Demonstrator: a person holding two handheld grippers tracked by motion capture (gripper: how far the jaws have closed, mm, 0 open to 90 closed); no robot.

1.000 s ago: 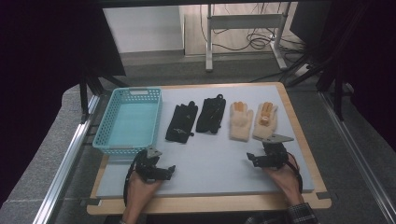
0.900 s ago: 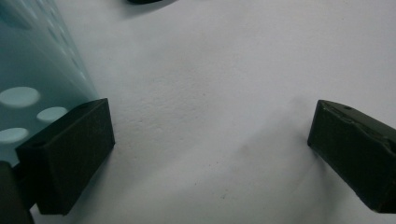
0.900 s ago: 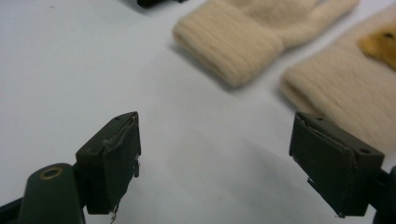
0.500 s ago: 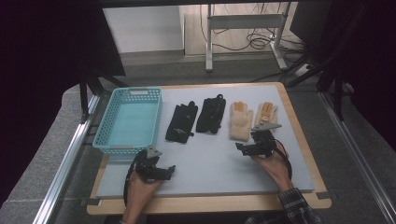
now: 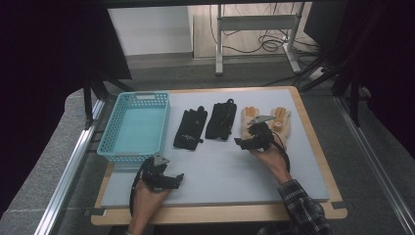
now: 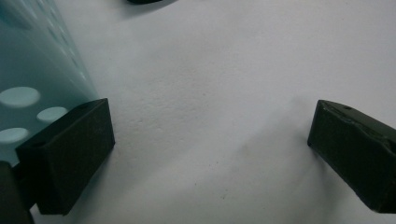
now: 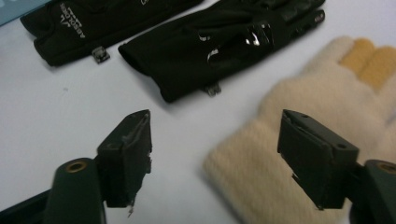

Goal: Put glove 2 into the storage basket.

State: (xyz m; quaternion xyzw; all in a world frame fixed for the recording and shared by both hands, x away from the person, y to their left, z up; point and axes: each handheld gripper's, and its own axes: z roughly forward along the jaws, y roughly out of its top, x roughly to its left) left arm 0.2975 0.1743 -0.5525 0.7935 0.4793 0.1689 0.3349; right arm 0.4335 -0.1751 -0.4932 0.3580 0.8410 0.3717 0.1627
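Fingers of right gripper have just been closing, nothing gripped yet; high view: at cream glove cuff, right of basket. Left gripper view: wide, empty, beside basket. Right gripper view: cuff btwn fingers; lower, pinch squarely.

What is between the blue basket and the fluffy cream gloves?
Two black gloves lie side by side on the mat between the blue basket and the cream gloves, seen in the high view.
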